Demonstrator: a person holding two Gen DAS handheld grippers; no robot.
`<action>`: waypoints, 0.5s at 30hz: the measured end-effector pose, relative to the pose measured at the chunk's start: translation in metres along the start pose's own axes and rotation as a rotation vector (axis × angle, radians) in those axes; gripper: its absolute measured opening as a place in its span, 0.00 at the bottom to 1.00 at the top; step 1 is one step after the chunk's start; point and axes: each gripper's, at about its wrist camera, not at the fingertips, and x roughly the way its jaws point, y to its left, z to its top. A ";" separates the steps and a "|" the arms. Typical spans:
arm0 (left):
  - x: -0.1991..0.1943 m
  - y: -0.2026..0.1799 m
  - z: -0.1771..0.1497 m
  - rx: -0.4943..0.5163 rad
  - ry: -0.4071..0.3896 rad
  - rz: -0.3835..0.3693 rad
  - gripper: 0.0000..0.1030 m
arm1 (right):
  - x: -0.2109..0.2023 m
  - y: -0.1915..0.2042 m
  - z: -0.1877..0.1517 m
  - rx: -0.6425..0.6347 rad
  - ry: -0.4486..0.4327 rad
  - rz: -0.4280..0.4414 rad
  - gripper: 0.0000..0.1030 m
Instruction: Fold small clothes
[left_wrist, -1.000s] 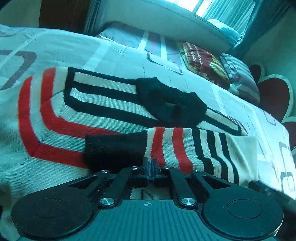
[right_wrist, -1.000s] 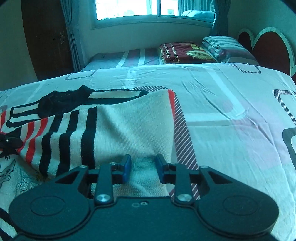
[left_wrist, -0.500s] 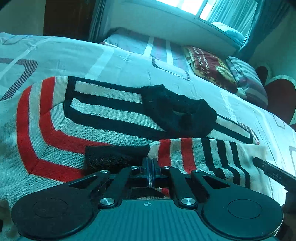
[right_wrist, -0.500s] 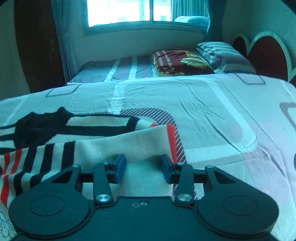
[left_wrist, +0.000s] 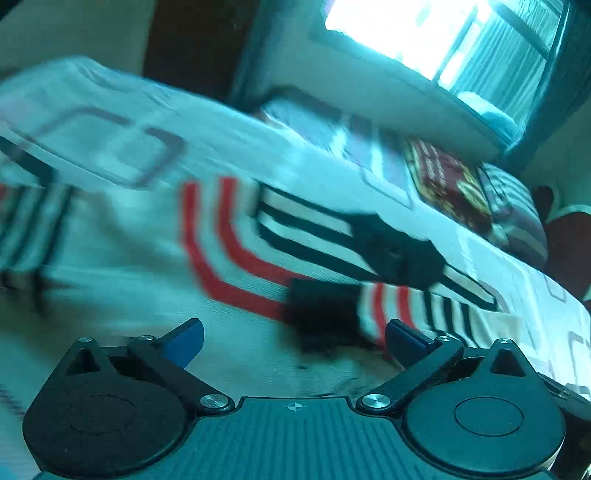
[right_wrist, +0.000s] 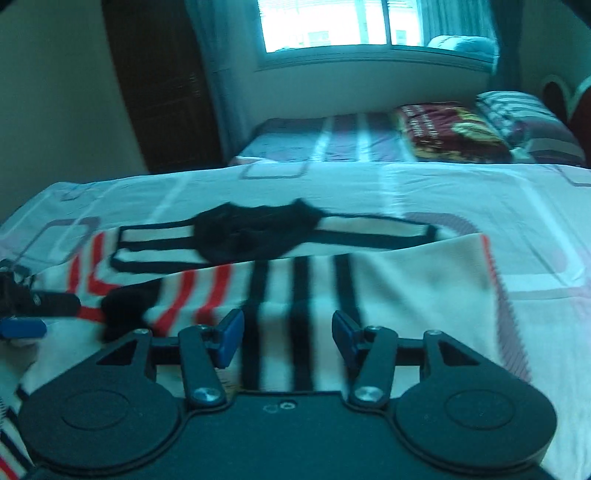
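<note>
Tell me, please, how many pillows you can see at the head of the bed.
2: a dark red printed pillow beside the window wall, and a striped pillow to its right, by the headboard. Others may be hidden out of frame.

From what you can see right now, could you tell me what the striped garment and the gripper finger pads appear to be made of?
The striped garment looks like a soft, matte knit, probably cotton or acrylic: it drapes and creases, though blur hides the ribbing. The finger pads on the right gripper look like smooth blue rubber or plastic.

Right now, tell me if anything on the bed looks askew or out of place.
Nothing stands out. The striped sweater lies flat on the bed, one sleeve folded across its front. Both the left gripper and right gripper are open above it.
</note>
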 end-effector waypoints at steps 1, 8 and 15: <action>-0.006 0.011 0.000 -0.008 0.009 0.014 1.00 | -0.001 0.010 0.000 -0.010 0.000 0.015 0.51; -0.031 0.131 -0.006 -0.261 0.021 0.101 1.00 | -0.004 0.067 0.005 -0.058 -0.002 0.047 0.51; -0.038 0.246 0.001 -0.457 -0.024 0.151 1.00 | 0.018 0.116 0.023 -0.070 -0.004 0.044 0.51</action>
